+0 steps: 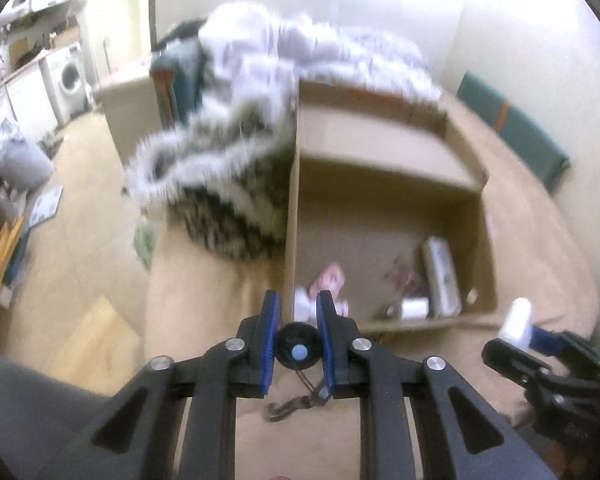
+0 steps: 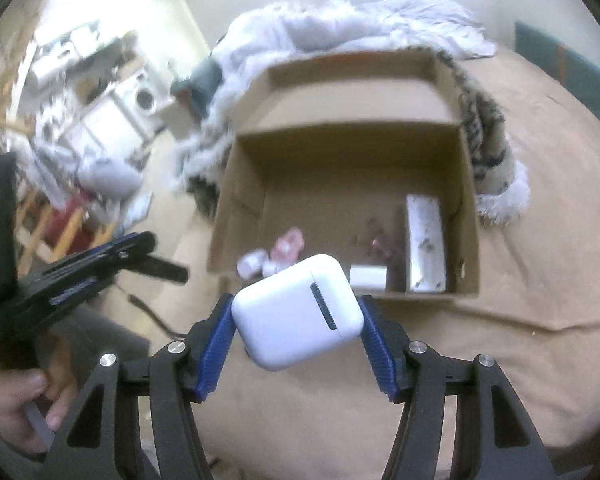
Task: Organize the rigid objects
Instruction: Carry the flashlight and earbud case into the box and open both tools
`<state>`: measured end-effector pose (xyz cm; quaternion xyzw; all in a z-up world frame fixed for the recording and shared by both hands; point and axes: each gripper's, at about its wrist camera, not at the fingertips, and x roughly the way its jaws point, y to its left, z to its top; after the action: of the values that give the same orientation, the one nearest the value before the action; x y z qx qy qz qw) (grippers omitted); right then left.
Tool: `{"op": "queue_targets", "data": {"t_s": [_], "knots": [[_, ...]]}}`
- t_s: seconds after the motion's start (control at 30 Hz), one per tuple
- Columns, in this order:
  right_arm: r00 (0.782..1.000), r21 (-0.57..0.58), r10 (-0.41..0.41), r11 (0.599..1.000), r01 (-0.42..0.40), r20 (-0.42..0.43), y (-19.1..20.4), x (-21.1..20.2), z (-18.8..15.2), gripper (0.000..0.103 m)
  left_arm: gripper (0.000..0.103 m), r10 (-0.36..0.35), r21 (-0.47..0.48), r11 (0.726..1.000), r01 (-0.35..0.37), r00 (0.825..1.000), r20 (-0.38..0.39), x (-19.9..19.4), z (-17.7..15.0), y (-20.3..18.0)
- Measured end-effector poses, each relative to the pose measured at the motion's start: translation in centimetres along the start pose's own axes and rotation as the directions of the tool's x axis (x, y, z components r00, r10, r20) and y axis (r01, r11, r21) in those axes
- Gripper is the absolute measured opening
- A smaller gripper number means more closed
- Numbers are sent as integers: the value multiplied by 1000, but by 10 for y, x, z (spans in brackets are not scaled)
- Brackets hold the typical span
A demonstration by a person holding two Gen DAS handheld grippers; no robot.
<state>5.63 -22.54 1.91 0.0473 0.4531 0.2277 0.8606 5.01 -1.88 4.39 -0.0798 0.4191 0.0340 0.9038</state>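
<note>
Earbud case [image 2: 296, 312], white with a dark slot on its face, is clamped between the blue pads of the right gripper [image 2: 298, 328], held in the air just before the near wall of the open cardboard box [image 2: 470, 216]. No brand or writing can be read on it. A black round lens cap [image 1: 298, 351] with a pale blue centre and a dangling cord is pinched by the nearly closed left gripper [image 1: 298, 334] above the tan bedcover [image 1: 204, 300]. Inside the box a silvery rectangular pack [image 2: 425, 248], a small white box [image 2: 368, 276] and pink and white items [image 2: 286, 246] are seen. A washing machine [image 1: 70, 78] is resolved only in the left wrist view; a hand [image 2: 16, 404] gripping the left tool is shown only in the right.
</note>
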Motion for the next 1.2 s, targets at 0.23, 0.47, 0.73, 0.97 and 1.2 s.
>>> {"op": "queue_targets", "data": {"t_s": [0.23,0.47,0.73,0.97,1.2], "knots": [[997,84,46,995,-52,64,-12,-8,35,64,17,-68,18,998,66,988,139,-57,41,-1],[996,63,17,998,-22,82,-15,2,72,64,17,-98,71,994,86,978,185,-64,68,-23],[999,77,2,997,-4,36,-36,43,84,64,17,-78,130,990,61,988,131,-8,77,-46],[999,89,-20,996,24,-44,-52,81,78,64,17,-52,173,984,38,996,75,54,76,-61],[992,108,-51,992,64,-118,-60,105,74,64,17,-25,236,972,16,999,32,107,65,-76]]}}
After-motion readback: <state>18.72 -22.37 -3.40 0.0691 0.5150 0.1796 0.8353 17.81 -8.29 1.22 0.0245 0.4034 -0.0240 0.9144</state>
